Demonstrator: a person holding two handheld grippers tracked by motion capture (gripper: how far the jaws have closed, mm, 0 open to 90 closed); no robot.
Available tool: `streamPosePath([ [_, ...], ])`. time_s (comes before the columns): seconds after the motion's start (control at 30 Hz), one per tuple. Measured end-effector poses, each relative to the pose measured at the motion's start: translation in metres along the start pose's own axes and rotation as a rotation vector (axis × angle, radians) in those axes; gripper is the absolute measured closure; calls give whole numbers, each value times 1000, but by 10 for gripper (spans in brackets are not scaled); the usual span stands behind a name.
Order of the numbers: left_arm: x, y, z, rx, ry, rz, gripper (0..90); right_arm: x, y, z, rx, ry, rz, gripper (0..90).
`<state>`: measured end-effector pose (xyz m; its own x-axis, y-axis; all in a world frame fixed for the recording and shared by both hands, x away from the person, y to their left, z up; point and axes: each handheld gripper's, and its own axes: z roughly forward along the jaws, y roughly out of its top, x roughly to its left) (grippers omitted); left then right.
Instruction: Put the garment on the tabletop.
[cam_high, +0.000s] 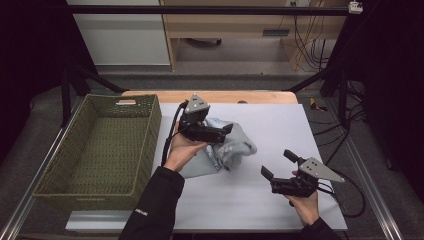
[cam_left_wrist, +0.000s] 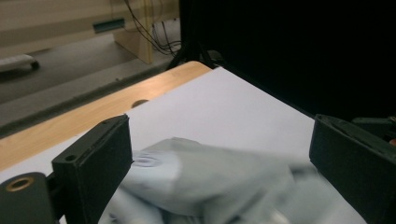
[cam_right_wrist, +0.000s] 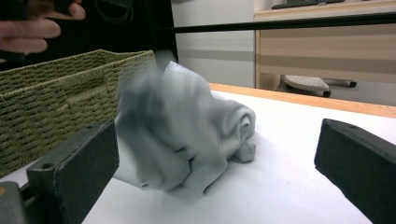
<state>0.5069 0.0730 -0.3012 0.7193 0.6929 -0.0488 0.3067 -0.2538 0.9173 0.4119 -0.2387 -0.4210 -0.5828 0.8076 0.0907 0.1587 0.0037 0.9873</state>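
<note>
A crumpled pale grey-blue garment (cam_high: 235, 146) lies on the white table top (cam_high: 285, 125), right of the basket. My left gripper (cam_high: 226, 130) hovers over its left part, held by a hand in a dark sleeve. In the left gripper view the garment (cam_left_wrist: 205, 177) sits low between the wide-apart jaws, so my left gripper (cam_left_wrist: 219, 140) is open. My right gripper (cam_high: 278, 164) is open near the front right, apart from the cloth. In the right gripper view the garment (cam_right_wrist: 187, 130) stands ahead, its upper left part blurred, and my right gripper (cam_right_wrist: 217, 140) holds nothing.
A green woven basket (cam_high: 150, 135) stands at the table's left edge, and its wall (cam_right_wrist: 56, 93) is behind the garment in the right gripper view. A wooden strip (cam_high: 210, 96) borders the table's far edge. Cables trail off the right side.
</note>
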Motion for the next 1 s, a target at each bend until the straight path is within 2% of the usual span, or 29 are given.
streamPosePath([
  [0.03, 0, 0, -3, -5, 7, -2, 53, 2, 1, 0, 10, -6, 30, 4],
  [0.07, 0, 0, -4, -10, 12, 0, 53, 0, 0, 0, 2, -1, 5, 4],
  [0.1, 0, -1, -6, -13, 16, 7, 53, 0, 0, 0, 0, -1, 2, 4],
  [0.13, -1, -3, -9, -20, 25, 9, 51, 1, 1, -1, 7, 2, 24, 4],
  [0.2, -2, -8, -13, -35, 26, 12, 52, 1, 2, -2, 4, -2, 30, 4],
  [0.27, -2, -16, -20, -61, 37, 17, 52, 0, 1, -2, -1, -4, 20, 4],
  [0.3, 0, -25, -27, -100, 44, 7, 52, 0, 2, -2, -5, -1, 18, 4],
  [0.33, 1, -30, -32, -119, 50, 6, 56, 0, 2, -2, -5, -3, 20, 4],
  [0.37, 1, -30, -32, -119, 50, 6, 57, 0, 2, -2, -5, -3, 20, 4],
  [0.5, 3, -49, -48, -162, 53, -2, 58, 0, 1, -2, -6, -1, 19, 4],
  [0.6, 4, -63, -59, -178, 75, -10, 58, 1, 1, -2, -8, -1, 19, 4],
  [0.67, 5, -72, -67, -193, 75, -21, 58, 1, 1, -2, -6, 1, 27, 4],
  [0.77, 4, -87, -75, -194, 87, -28, 59, 2, 1, -2, -8, -2, 32, 4],
  [0.9, 2, -109, -84, -203, 111, -36, 59, 2, 1, -2, -7, 3, 19, 4],
  [0.93, 1, -117, -87, -212, 116, -28, 59, 1, 0, -1, -9, 0, 2, 4],
  [1.0, 0, -120, -88, -217, 117, -26, 59, 1, 0, -1, -8, 1, 4, 4],
])
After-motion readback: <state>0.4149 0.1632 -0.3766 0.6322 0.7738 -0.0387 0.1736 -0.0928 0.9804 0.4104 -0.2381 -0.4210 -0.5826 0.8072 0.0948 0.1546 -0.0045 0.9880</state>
